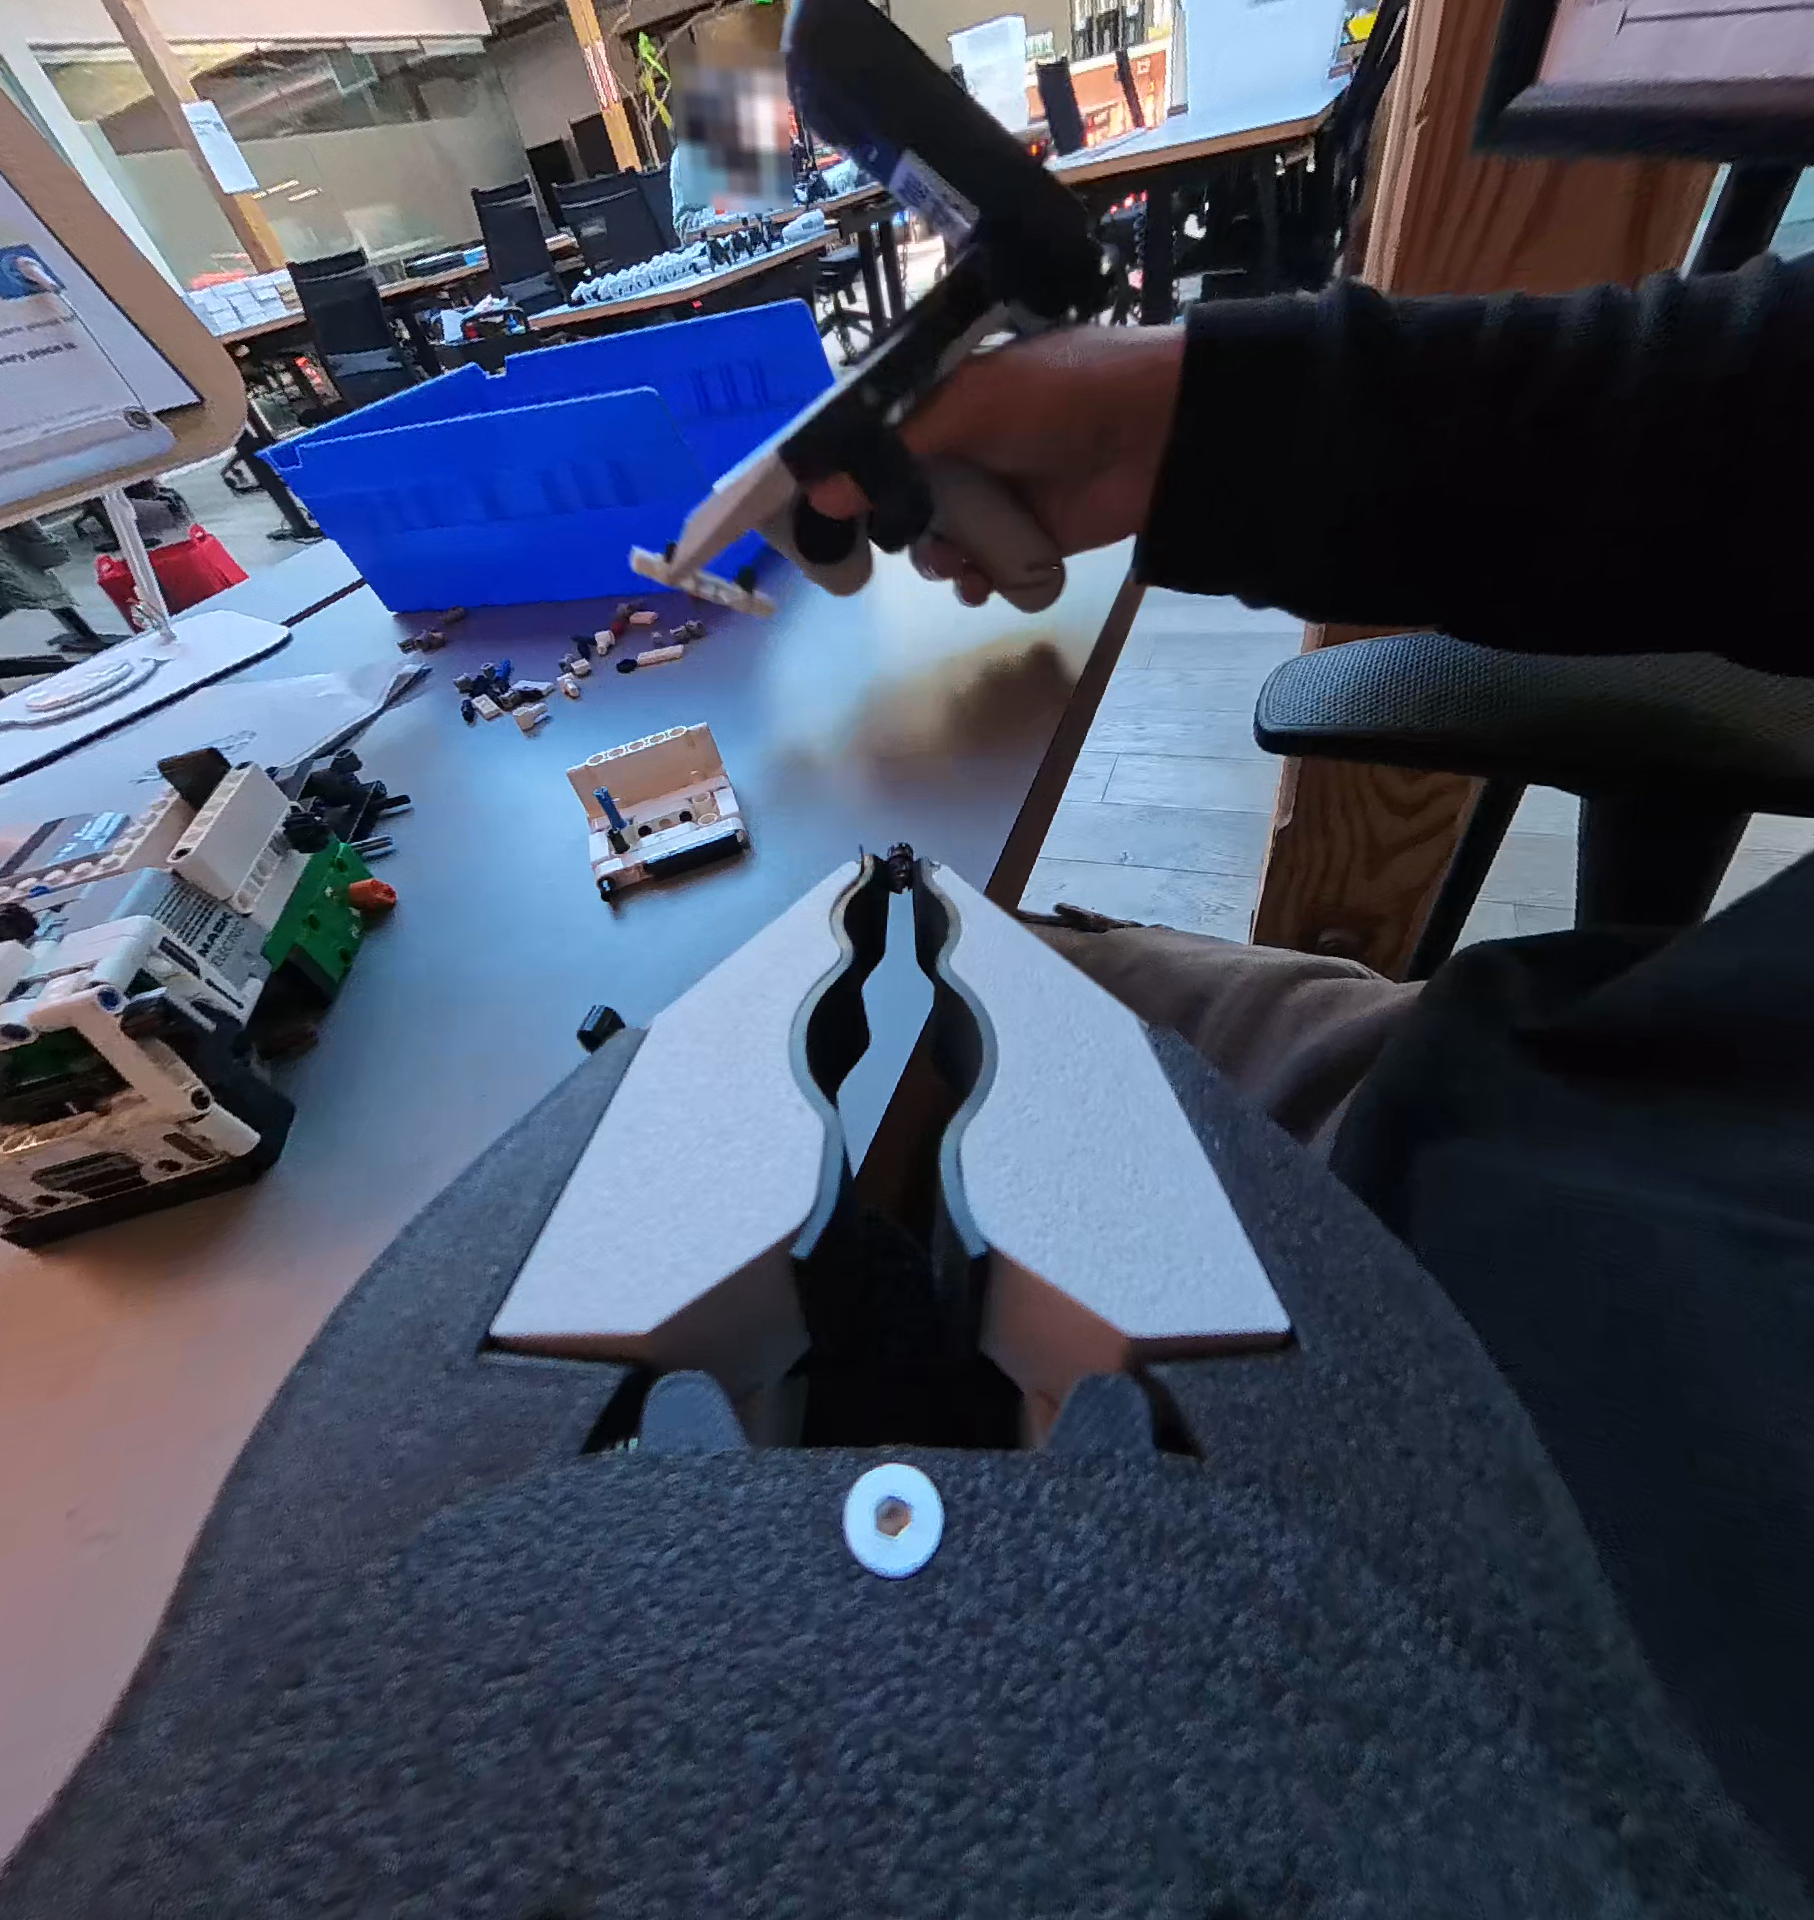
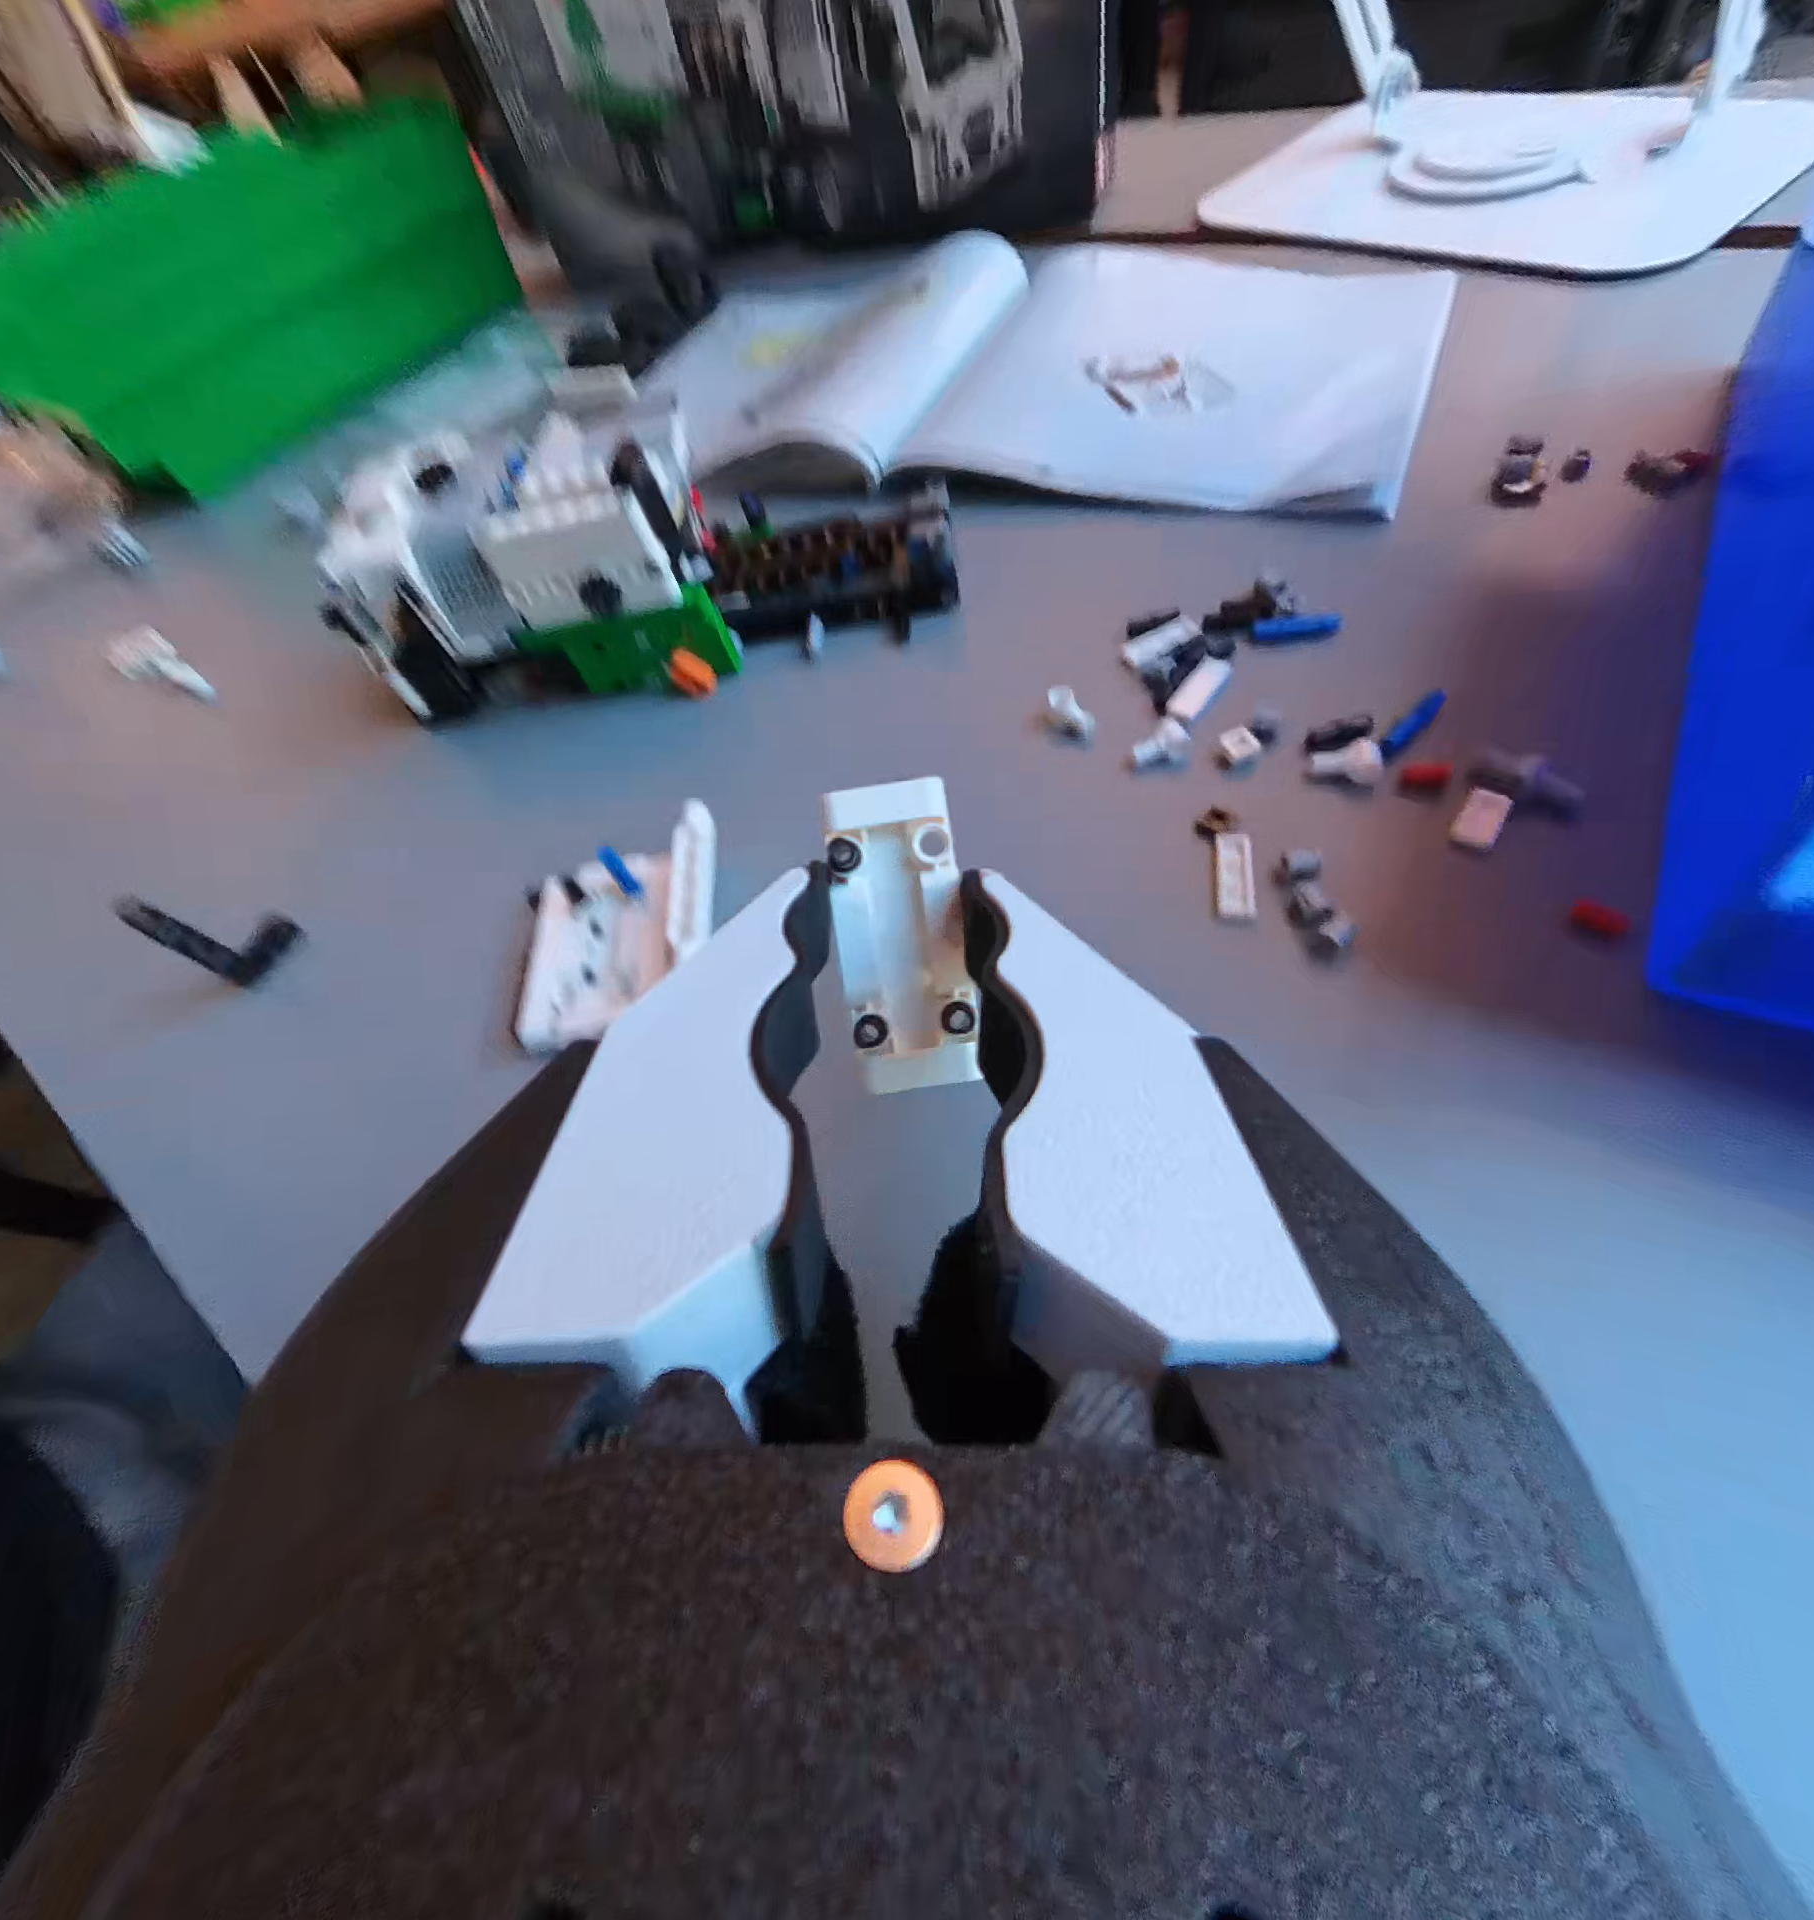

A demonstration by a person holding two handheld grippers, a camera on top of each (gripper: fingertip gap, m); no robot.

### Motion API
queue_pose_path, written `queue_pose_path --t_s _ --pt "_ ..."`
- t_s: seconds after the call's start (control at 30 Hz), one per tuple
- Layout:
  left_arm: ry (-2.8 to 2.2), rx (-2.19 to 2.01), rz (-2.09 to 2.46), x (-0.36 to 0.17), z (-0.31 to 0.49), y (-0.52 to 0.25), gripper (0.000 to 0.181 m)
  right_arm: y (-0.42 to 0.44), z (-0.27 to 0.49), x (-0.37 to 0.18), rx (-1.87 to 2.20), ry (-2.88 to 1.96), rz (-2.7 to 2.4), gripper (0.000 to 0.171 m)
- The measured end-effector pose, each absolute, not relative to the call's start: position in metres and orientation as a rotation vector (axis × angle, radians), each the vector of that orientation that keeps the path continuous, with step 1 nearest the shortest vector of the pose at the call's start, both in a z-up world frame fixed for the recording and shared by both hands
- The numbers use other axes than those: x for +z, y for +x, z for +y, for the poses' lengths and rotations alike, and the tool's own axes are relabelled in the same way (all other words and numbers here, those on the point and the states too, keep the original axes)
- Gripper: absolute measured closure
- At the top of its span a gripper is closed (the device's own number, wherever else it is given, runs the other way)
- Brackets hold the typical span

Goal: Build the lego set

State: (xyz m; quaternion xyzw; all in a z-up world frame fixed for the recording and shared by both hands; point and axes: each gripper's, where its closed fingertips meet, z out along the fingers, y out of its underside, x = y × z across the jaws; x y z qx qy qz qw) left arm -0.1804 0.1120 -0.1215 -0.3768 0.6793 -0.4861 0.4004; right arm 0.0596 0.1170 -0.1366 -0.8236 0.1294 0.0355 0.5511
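White panel (image 2: 901, 935) clamped in right gripper (image 2: 898, 883), held above table (image 2: 363, 1039). Small black pin (image 1: 898, 862) pinched by left gripper (image 1: 895, 878). Next judged: pin aligned, pressed into panel hole.

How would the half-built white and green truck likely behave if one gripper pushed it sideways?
The truck sits on a broad flat base, so it would probably slide rather than tip. Its small protruding parts, such as the orange piece, might pop off.
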Motion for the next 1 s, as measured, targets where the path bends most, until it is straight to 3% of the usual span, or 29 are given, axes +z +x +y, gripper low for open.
queue_pose_path --t_s 0.1,0.23,0.53,0.77,1.0 --pt "-0.965 -1.238 1.729 -0.126 0.112 -0.179 0.178 0.067 0.134 -0.127 0.231 -1.892 0.387 0.146" --pt "-0.977 -1.253 1.729 -0.128 0.113 -0.179 0.178 0.06 0.142 -0.166 0.398 -2.204 0.313 0.146" --pt "-0.998 -1.24 1.724 -0.127 0.12 -0.179 0.178 0.066 0.105 -0.192 -0.06 -2.794 -0.161 0.147" --pt "-0.971 -1.196 1.754 -0.13 0.115 -0.18 0.178 0.055 0.101 -0.188 0.076 -2.821 -0.28 0.135" --pt "-0.98 -1.192 1.762 -0.132 0.118 -0.18 0.177 0.066 0.09 -0.176 0.097 -2.801 -0.476 0.134"
